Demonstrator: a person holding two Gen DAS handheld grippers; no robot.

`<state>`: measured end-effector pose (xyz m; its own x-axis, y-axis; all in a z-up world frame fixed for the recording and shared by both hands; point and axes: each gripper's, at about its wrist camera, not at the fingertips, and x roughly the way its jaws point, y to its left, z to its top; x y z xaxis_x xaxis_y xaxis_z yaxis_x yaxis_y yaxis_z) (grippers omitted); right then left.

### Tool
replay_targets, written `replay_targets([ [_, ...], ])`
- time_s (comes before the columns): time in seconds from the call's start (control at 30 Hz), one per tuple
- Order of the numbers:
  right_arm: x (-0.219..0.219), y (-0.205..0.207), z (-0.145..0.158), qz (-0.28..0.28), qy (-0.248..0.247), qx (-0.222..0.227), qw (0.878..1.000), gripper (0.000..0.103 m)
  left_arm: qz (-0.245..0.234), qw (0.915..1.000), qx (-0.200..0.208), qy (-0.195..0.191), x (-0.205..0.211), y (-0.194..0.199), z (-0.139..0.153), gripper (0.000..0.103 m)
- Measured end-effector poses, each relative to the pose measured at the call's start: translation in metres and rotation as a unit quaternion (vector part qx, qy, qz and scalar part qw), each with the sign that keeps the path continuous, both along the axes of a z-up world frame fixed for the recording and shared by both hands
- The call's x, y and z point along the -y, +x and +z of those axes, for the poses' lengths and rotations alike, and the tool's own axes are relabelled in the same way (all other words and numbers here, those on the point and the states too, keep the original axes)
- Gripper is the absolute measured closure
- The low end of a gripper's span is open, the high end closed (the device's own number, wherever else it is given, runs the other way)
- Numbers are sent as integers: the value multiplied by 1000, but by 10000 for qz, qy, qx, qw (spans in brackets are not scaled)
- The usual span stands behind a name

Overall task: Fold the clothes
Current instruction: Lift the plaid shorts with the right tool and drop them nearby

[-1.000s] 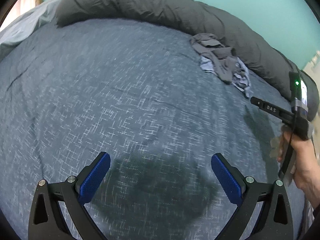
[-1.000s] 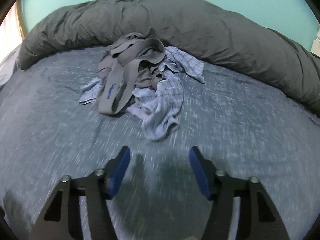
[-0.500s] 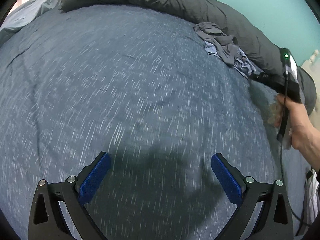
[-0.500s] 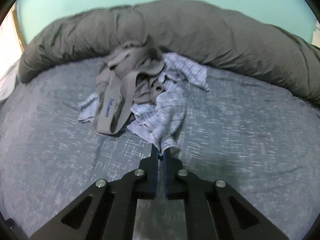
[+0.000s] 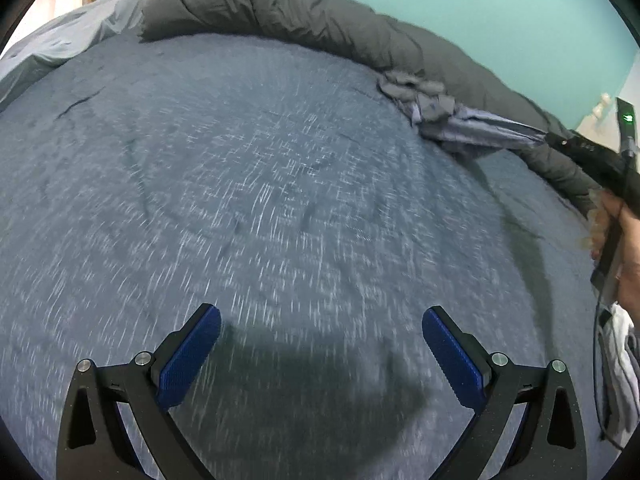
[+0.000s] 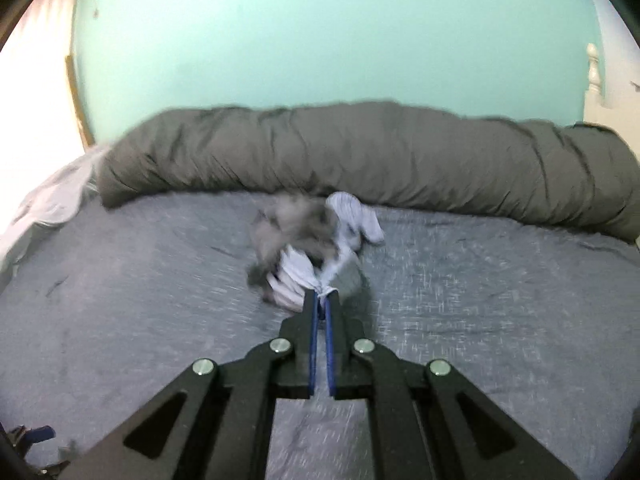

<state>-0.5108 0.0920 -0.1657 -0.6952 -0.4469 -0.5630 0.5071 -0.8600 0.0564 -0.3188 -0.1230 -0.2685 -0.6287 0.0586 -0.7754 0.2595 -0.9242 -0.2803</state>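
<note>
A light blue checked shirt (image 6: 296, 276) lies bunched on the bed with a grey garment (image 6: 296, 220) tangled on top of it. My right gripper (image 6: 321, 294) is shut on an edge of the shirt, which stretches taut from the pile. From the left wrist view the same shirt (image 5: 480, 130) runs as a tight band from the grey garment (image 5: 416, 94) to the right gripper (image 5: 554, 140), held in a person's hand (image 5: 628, 248). My left gripper (image 5: 320, 332) hovers open over bare bedsheet, far from the pile, with nothing between its blue pads.
A rolled dark grey duvet (image 6: 360, 152) lies along the far side of the bed against the teal wall. A pale blue pillow or sheet (image 5: 60, 48) sits at the far left corner. The blue-grey bedsheet (image 5: 240, 184) spreads wide between my left gripper and the clothes.
My right gripper went from open to shut on the checked shirt's edge and has pulled it up and back, dragging the pile. The left gripper stayed open, its view shifting over the bed.
</note>
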Motion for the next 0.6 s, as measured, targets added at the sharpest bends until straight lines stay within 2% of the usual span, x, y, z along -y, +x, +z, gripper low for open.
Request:
replay_targets([
  [0.13, -9, 45, 37, 188, 13, -383, 9991, 100, -65, 9998, -175, 17, -9, 29, 10, 0],
  [0.33, -32, 103, 130, 23, -216, -993, 9948, 100, -151, 9989, -432, 90, -18, 77, 29, 0],
  [0.6, -47, 174, 207, -133, -121, -1203, 9926, 100, -66, 9983, -564, 97, -9, 133, 53, 0],
])
